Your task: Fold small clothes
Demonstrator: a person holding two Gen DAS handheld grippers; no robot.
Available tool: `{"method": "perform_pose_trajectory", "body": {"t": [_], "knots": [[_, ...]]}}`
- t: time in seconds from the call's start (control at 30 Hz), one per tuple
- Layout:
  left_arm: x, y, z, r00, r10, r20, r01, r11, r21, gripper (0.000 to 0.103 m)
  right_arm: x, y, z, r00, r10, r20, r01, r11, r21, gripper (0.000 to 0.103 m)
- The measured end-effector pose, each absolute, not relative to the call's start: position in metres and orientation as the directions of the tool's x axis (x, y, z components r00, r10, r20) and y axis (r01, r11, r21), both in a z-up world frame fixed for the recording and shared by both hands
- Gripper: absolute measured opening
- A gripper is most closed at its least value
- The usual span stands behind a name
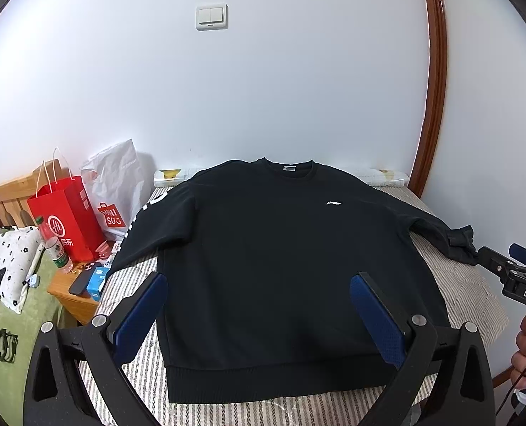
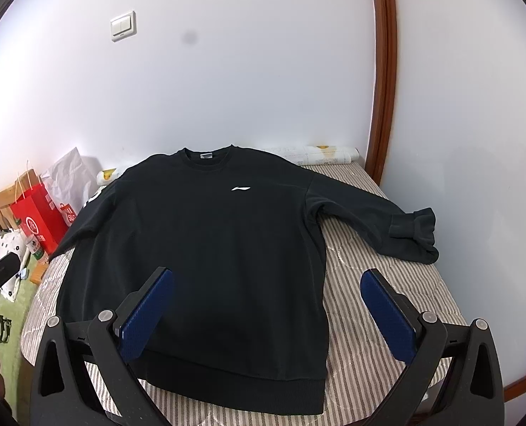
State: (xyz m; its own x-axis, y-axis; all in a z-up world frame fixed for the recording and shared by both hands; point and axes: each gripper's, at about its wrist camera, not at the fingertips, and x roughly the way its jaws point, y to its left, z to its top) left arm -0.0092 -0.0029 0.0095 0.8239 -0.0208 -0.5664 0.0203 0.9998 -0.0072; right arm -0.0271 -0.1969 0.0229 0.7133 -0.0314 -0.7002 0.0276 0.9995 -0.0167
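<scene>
A black sweatshirt (image 1: 263, 248) (image 2: 199, 241) lies flat, front up, on a striped bed (image 1: 469, 284) (image 2: 369, 305), collar toward the wall, a small white logo on the chest. Its right sleeve (image 2: 376, 223) stretches out to the bed's right edge, cuff bunched. The left sleeve (image 1: 146, 234) with white lettering angles down the left side. My left gripper (image 1: 259, 280) hovers open above the lower half of the sweatshirt, holding nothing. My right gripper (image 2: 268, 277) is open too, above the lower right hem area, one finger over the shirt, the other over bare bedding.
Left of the bed stands a wooden nightstand (image 1: 67, 294) with a red paper bag (image 1: 64, 220), a white bag (image 1: 117, 184), a bottle (image 1: 55, 248) and small boxes. A white wall with a light switch (image 1: 211, 17) is behind. Rolled paper (image 2: 316, 152) lies at the bed's head.
</scene>
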Motion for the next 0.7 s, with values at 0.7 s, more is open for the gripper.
{"method": "perform_pose_trajectory", "body": {"t": [0.7], "knots": [[-0.0105, -0.0030, 0.0110, 0.821, -0.032, -0.569, 0.027, 0.999, -0.017, 0.103, -0.0292, -0.1951, 0.0252, 0.721, -0.018, -0.693, 0.021, 1.000, -0.004, 0.103]]}}
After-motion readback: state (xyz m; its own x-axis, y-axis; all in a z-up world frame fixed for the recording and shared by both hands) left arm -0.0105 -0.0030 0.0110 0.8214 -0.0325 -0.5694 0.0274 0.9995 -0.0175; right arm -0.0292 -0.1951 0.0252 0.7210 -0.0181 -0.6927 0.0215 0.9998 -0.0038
